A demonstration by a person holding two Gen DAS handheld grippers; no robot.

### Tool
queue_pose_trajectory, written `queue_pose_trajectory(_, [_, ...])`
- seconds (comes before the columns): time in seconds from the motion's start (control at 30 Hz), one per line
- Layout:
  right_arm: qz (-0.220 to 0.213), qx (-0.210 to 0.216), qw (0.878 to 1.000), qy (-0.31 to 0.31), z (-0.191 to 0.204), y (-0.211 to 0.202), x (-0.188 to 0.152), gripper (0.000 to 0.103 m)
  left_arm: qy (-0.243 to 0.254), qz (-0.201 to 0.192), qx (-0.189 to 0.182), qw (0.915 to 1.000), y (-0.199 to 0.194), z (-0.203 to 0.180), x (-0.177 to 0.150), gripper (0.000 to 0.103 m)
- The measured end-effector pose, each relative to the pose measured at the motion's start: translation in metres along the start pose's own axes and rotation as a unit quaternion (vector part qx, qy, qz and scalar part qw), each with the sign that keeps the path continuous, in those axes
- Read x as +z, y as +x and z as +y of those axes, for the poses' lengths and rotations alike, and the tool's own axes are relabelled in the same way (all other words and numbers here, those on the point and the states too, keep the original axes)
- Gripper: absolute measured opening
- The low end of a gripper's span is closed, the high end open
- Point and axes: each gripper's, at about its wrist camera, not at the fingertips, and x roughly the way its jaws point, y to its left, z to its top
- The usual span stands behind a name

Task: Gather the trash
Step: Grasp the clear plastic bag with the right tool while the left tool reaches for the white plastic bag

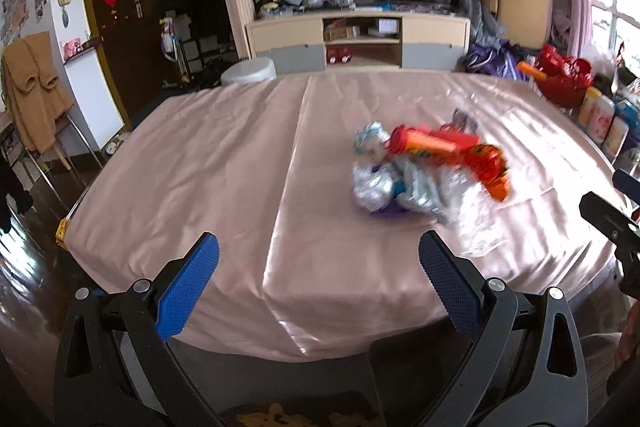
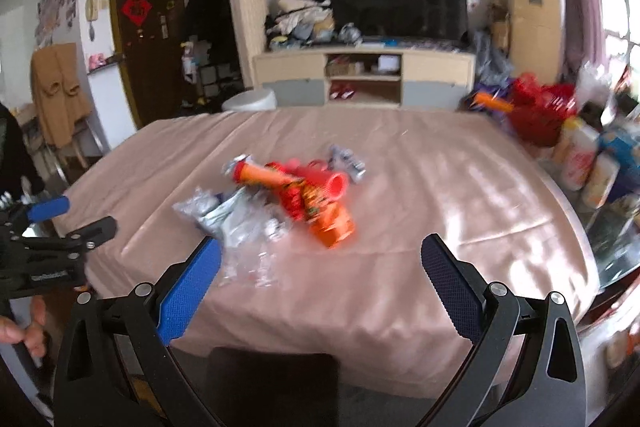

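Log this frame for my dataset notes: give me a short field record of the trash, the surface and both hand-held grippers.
surface: table under a pink satin cloth
trash: one blurred pile of wrappers near the table's middle
pile contents: orange-red tube, orange packet, silver foil wrappers, clear plastic
left hand-held gripper: open, empty, short of the pile
right hand-held gripper: open, empty, short of the pile
collected so far: nothing gripped
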Motion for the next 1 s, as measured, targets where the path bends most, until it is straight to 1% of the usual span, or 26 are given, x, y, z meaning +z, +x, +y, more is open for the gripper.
queue_pose_trajectory(0.07, [0.024, 0.032, 0.999, 0.010, 0.002, 0.016, -0.006, 0.100, -0.004, 0.004, -0.002, 1.0000, 0.009, 0.009, -0.002, 0.095])
queue_pose_trajectory(0.13, [0.042, 0.048, 0.998, 0.007, 0.008, 0.029, -0.011, 0.096, -0.011, 0.009, -0.007, 0.9999, 0.016, 0.017, -0.004, 0.095])
queue_pose_trajectory(0.2, [0.062, 0.060, 0.996, 0.004, 0.015, 0.045, -0.017, 0.083, -0.019, 0.015, -0.013, 0.9996, 0.022, 0.023, -0.004, 0.095])
queue_pose_trajectory(0.23, [0.070, 0.065, 0.995, 0.005, 0.017, 0.052, -0.019, 0.080, -0.023, 0.018, -0.017, 0.9994, 0.026, 0.026, -0.004, 0.095])
queue_pose_trajectory(0.3, [0.087, 0.070, 0.994, 0.004, 0.021, 0.065, -0.025, 0.067, -0.023, 0.021, -0.023, 0.9993, 0.031, 0.030, -0.004, 0.095])
queue_pose_trajectory(0.33, [0.094, 0.073, 0.993, 0.004, 0.023, 0.072, -0.028, 0.065, -0.022, 0.022, -0.023, 0.9993, 0.033, 0.029, -0.004, 0.095])
queue_pose_trajectory(0.4, [0.101, 0.080, 0.992, 0.011, 0.025, 0.078, -0.030, 0.063, -0.018, 0.023, -0.027, 0.9992, 0.036, 0.028, -0.005, 0.095])
queue_pose_trajectory(0.57, [0.116, 0.103, 0.988, 0.024, 0.029, 0.088, -0.035, 0.064, -0.006, 0.027, -0.053, 0.9982, 0.047, 0.018, -0.001, 0.095])
queue_pose_trajectory(0.67, [0.113, 0.103, 0.988, 0.023, 0.029, 0.089, -0.035, 0.063, 0.002, 0.026, -0.067, 0.9974, 0.053, 0.010, 0.003, 0.095])
queue_pose_trajectory(0.73, [0.111, 0.100, 0.988, 0.025, 0.025, 0.091, -0.034, 0.054, 0.007, 0.026, -0.078, 0.9966, 0.057, 0.006, 0.005, 0.095])
queue_pose_trajectory(0.77, [0.111, 0.097, 0.989, 0.026, 0.023, 0.091, -0.033, 0.041, 0.009, 0.027, -0.081, 0.9963, 0.059, 0.004, 0.006, 0.095])
queue_pose_trajectory(0.9, [0.101, 0.093, 0.990, 0.032, 0.015, 0.088, -0.030, 0.039, 0.019, 0.027, -0.090, 0.9954, 0.070, -0.002, 0.011, 0.094])
queue_pose_trajectory(0.97, [0.092, 0.093, 0.991, 0.031, 0.013, 0.082, -0.027, 0.039, 0.025, 0.027, -0.086, 0.9956, 0.078, -0.003, 0.015, 0.086])
queue_pose_trajectory(1.0, [0.088, 0.092, 0.991, 0.031, 0.014, 0.082, -0.026, 0.039, 0.025, 0.027, -0.086, 0.9956, 0.081, -0.002, 0.017, 0.079])
